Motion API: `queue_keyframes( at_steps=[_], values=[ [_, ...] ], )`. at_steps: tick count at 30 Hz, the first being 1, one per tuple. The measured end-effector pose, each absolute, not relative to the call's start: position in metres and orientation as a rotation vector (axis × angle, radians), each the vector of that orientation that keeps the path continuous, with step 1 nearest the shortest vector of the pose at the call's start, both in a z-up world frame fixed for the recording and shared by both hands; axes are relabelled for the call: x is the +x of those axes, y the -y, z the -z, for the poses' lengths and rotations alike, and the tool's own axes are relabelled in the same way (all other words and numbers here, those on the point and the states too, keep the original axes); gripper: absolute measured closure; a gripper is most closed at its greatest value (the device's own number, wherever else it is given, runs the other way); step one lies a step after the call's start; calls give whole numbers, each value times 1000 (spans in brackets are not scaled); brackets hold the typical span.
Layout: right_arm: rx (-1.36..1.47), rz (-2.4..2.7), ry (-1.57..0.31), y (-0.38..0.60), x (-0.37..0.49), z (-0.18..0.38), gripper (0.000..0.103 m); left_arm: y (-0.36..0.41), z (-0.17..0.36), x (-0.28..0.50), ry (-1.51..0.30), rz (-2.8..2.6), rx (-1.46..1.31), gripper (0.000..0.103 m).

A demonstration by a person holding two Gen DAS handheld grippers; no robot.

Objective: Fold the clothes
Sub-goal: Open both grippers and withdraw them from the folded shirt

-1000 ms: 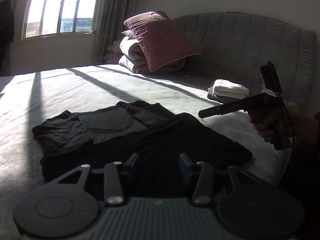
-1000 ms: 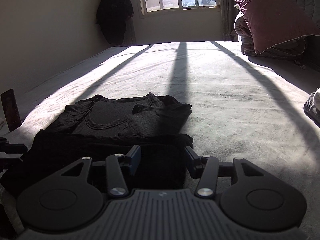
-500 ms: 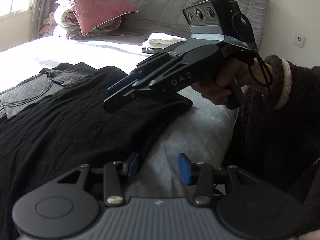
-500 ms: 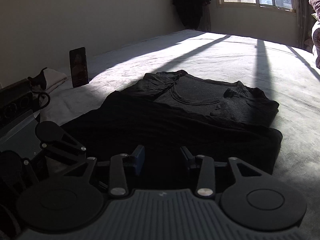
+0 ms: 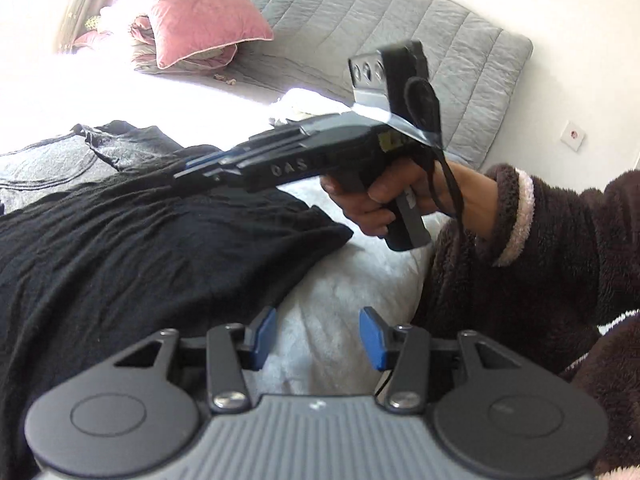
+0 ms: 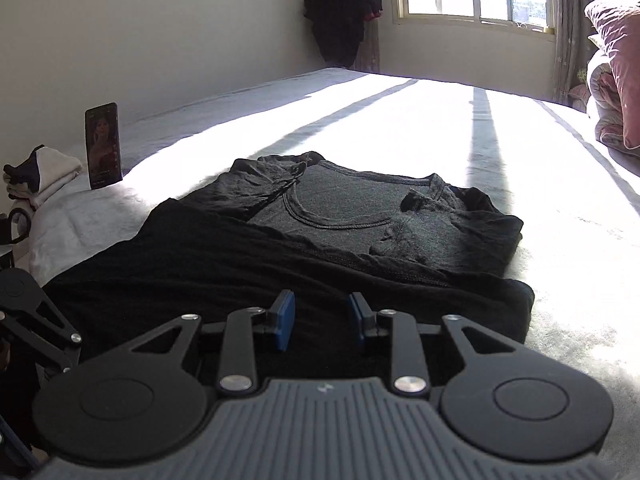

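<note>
A black knit shirt (image 6: pixel 288 280) lies flat on the bed (image 6: pixel 400 120), partly folded: its dark hem half is doubled over the near portion, while the grey-looking neckline and tucked sleeves lie at the far end. The fabric is matte with fine ribbing and stitched hems. The bed cover is pale, slightly fuzzy, crossed by sunlit bands.

Left gripper (image 5: pixel 316 336): 2 blue pads stand moderately apart over bare bed cover, just right of the shirt's near corner, nothing between them.

Right gripper (image 6: pixel 320 320): its jaws have just been closing and now stand narrow, with a gap left; the pads sit low over the shirt's near edge, and no cloth is visibly pinched. In the left wrist view this gripper (image 5: pixel 188 170), black and angular, points over the shirt, held by a hand (image 5: pixel 384 196) in a dark fleece sleeve (image 5: pixel 540 240) with a pale cuff.

A pink pillow (image 5: pixel 200 12) leans on a grey quilted headboard (image 5: pixel 400 40). A phone (image 6: pixel 103 146) stands upright at the bed's left edge beside a folded white cloth (image 6: pixel 48 172).
</note>
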State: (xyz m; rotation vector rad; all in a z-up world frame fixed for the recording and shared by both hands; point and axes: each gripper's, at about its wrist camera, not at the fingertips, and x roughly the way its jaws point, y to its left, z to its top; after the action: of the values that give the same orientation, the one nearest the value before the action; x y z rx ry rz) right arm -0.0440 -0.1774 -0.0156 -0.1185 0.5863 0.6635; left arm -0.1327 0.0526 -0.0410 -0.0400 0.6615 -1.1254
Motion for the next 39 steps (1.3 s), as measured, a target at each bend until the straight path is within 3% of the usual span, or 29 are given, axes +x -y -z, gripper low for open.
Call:
queue_keyframes(
  at_steps=[3, 8, 14, 23, 31, 39],
  values=[
    [-145, -758, -584, 178, -66, 12, 73, -62, 38, -129, -638, 1070, -42, 54],
    [-279, -801, -650, 189, -90, 34, 73, -79, 58, -124, -758, 1078, 18, 53],
    [-154, -719, -698, 263, -99, 34, 73, -137, 63, -119, -872, 1099, -209, 53],
    [-22, -759, -622, 265, -101, 15, 74, -139, 37, -112, -723, 1020, -228, 48],
    [-157, -769, -710, 243, -93, 40, 74, -142, 54, -112, -823, 965, -133, 48],
    [-3, -731, -730, 278, -96, 37, 71, -166, 40, -119, -779, 921, -202, 43]
  ],
)
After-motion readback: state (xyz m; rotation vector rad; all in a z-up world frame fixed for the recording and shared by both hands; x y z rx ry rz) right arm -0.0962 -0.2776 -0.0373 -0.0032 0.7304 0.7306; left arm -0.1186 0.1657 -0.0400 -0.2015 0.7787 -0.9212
